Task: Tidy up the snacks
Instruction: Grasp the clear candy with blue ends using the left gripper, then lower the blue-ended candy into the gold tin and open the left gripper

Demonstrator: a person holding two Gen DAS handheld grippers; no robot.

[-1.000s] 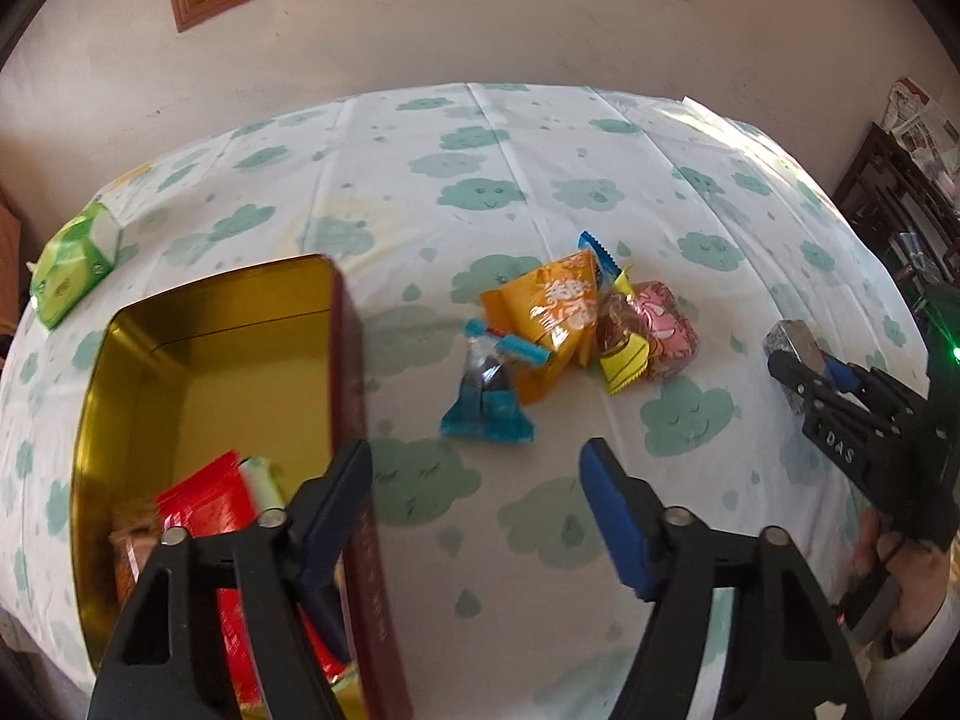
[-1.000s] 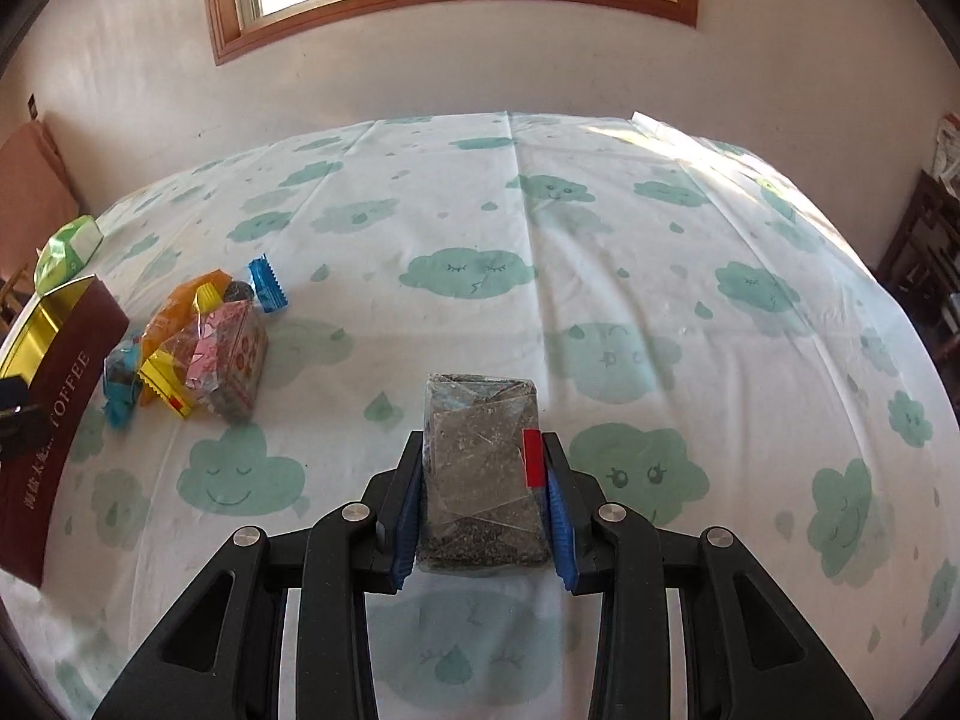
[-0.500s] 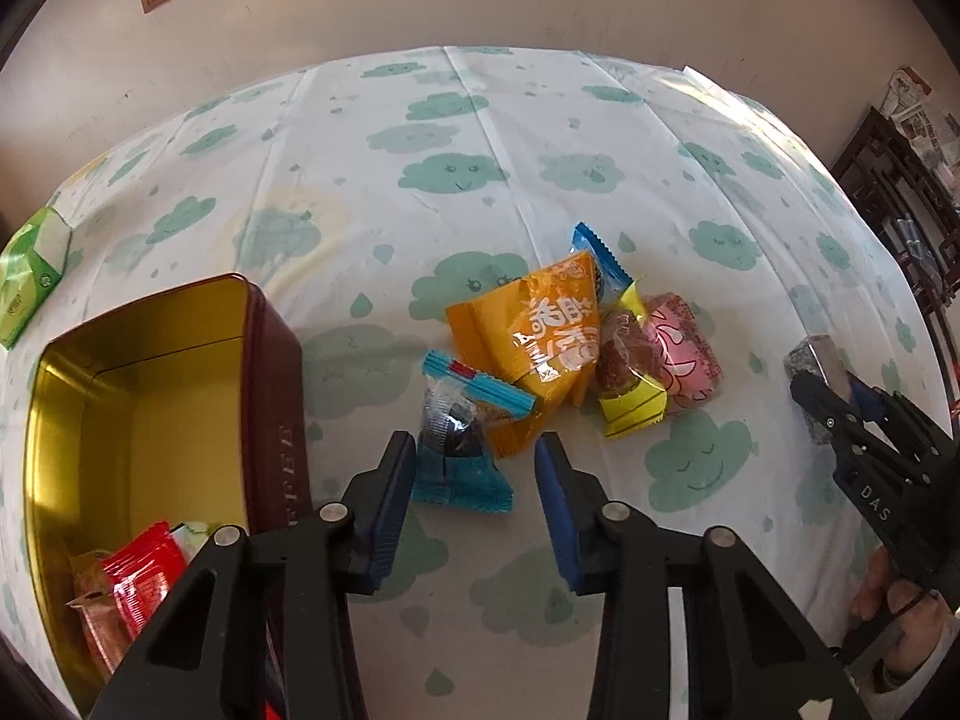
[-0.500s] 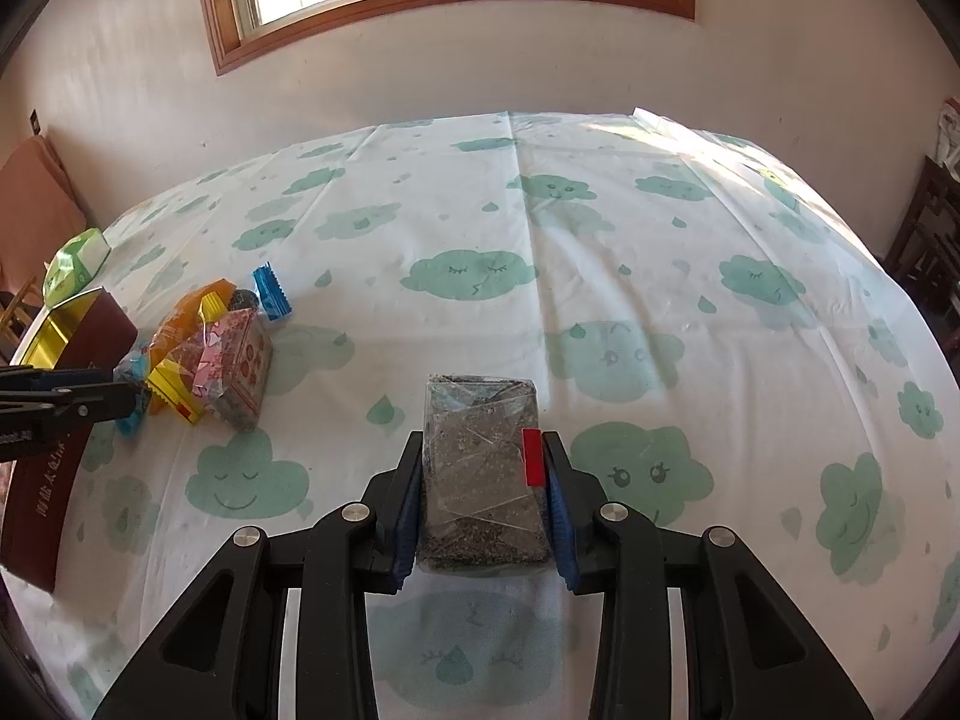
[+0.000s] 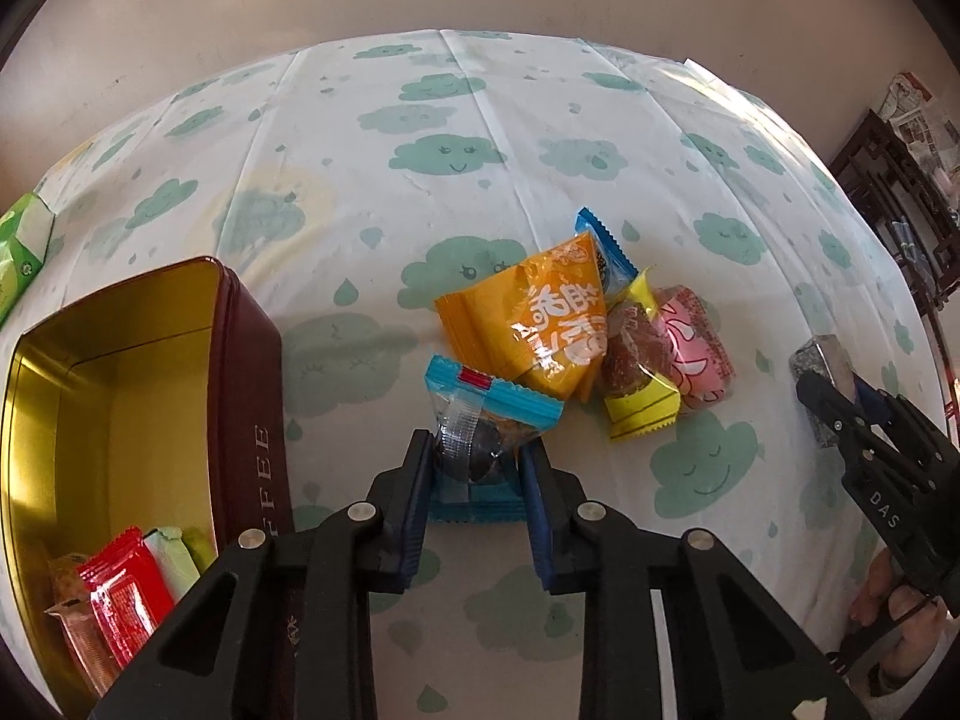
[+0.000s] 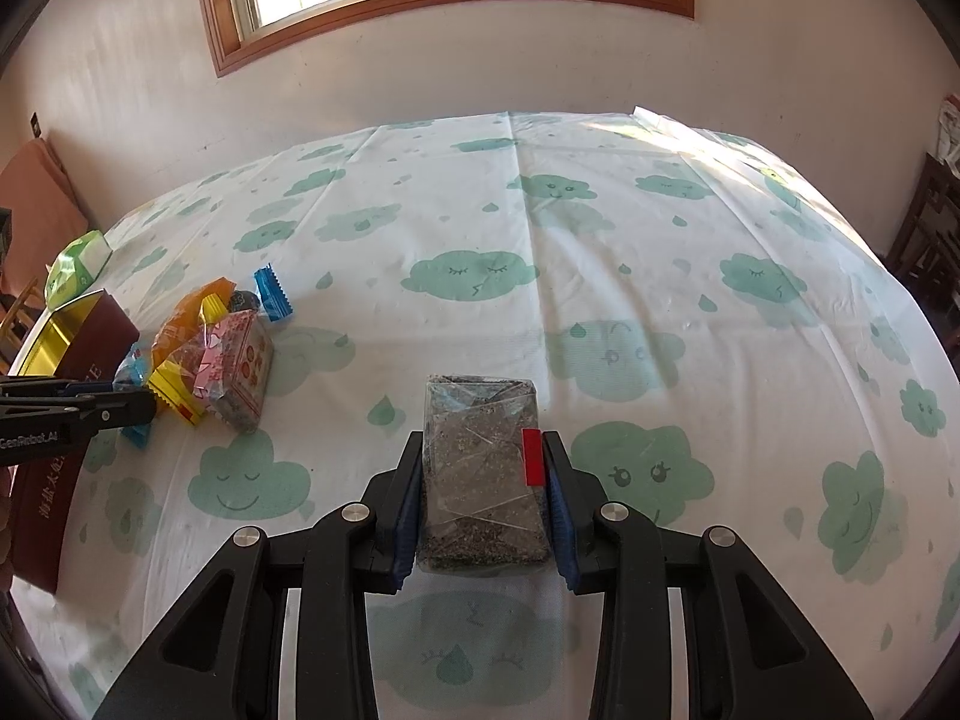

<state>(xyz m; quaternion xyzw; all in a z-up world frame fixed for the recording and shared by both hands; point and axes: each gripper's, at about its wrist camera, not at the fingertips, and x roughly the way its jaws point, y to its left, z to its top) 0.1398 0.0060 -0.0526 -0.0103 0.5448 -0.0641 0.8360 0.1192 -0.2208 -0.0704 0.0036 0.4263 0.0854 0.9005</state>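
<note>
The worktop [image 5: 372,138] wears a cloud-print cloth. Near its left edge stands an open tin [image 5: 246,360], a green pack [image 5: 18,252] beyond it toward the far left corner. Beside the tin lie heaped snacks [image 5: 558,324].

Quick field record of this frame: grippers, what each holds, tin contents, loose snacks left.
left gripper: shut on blue-wrapped candy, which lies on the tablecloth
right gripper: shut on dark snack bar
tin: open, gold inside; red packet and a few other packets at its near end
loose pile: orange bag, yellow-wrapped candy, pink pack, second blue candy
off to the side: green pack beyond the tin
</note>
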